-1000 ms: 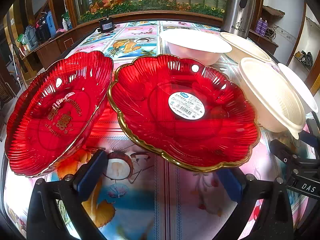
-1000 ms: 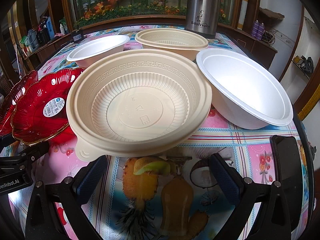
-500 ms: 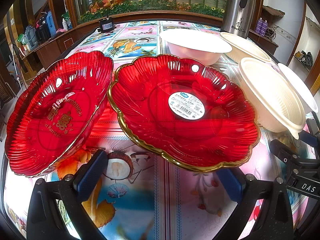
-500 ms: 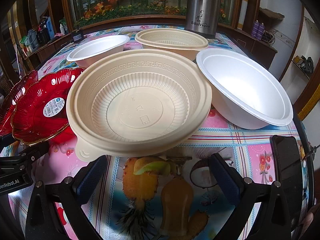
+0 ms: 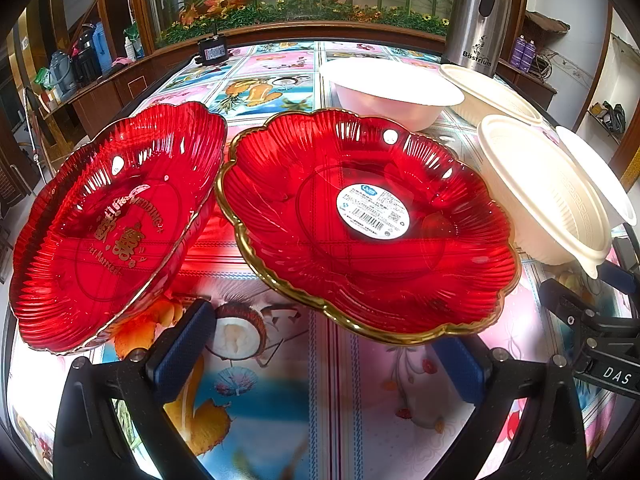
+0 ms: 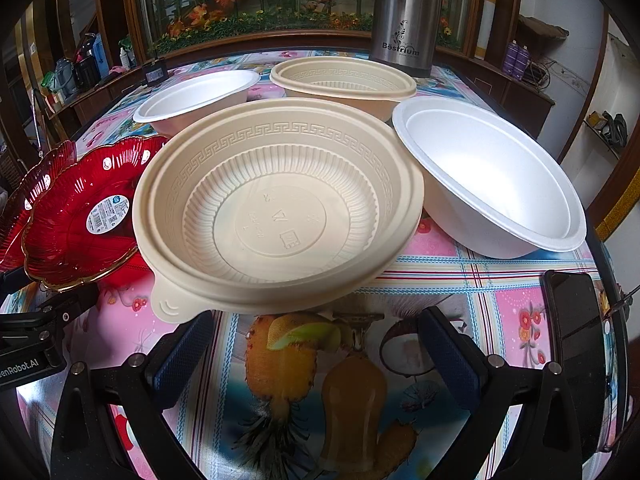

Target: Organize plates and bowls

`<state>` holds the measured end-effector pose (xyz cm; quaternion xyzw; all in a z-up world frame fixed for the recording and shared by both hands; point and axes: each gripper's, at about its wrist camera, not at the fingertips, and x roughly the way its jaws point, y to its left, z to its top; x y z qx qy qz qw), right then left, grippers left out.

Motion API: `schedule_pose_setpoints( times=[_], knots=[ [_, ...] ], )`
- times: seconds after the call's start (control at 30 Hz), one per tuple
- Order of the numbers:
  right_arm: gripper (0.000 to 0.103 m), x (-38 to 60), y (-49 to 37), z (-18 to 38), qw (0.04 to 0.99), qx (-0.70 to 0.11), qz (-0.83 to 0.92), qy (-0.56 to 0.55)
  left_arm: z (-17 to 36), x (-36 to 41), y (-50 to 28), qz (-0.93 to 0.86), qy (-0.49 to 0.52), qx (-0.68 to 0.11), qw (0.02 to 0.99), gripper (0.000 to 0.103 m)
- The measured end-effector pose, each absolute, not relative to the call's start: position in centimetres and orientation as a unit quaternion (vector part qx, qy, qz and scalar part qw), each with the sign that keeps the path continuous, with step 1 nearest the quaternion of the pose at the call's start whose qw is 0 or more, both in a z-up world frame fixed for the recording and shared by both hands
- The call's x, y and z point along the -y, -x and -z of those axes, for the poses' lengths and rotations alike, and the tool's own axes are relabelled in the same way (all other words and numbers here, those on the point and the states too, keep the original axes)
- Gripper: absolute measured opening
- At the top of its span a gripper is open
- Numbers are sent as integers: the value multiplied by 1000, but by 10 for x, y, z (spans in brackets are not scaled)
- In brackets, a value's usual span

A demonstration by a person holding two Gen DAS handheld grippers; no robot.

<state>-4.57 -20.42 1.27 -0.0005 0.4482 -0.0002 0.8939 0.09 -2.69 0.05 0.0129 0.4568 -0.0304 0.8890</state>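
On a fruit-print table (image 6: 480,280), six pieces of tableware await sorting: two red plates and four bowls, none yet stacked.

The gold-rimmed red plate (image 5: 360,248), the one bearing an oval barcode sticker, lies directly ahead of the left gripper (image 5: 320,344), its near rim just past the spread fingertips and nothing between them. The plate is roughly round, so no axis favours the approach; the near edge is what the open jaws would meet first, which judging by position makes the left hand the nearer one for it. Left of that plate, touching or nearly touching its rim, the second red plate (image 5: 116,232) with gold wedding lettering sits tilted up.

To the stickered plate's right, the beige ribbed bowl (image 6: 276,208) lies straight ahead of the right gripper (image 6: 320,344), its tab handle overhanging the left fingertip; those jaws too stand wide apart and empty. Right of that bowl, rims close together, sits a white bowl (image 6: 492,184). Beyond the stickered plate stand another white bowl (image 6: 200,96) and a second beige bowl (image 6: 344,84), with a steel thermos (image 6: 404,12) behind them.

Two beige, two white, two red: likely three matching pairs to nest.
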Motion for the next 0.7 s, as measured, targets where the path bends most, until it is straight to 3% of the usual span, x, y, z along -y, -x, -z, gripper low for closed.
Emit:
schedule_pose_setpoints(
  times=[0.37, 0.7],
  knots=[
    [102, 203, 47, -12, 892, -451, 8, -3, -3, 28, 0, 46, -23, -469, 881, 103],
    [103, 194, 77, -17, 858, -509, -69, 6, -5, 31, 37, 84, -55, -496, 863, 103]
  ],
)
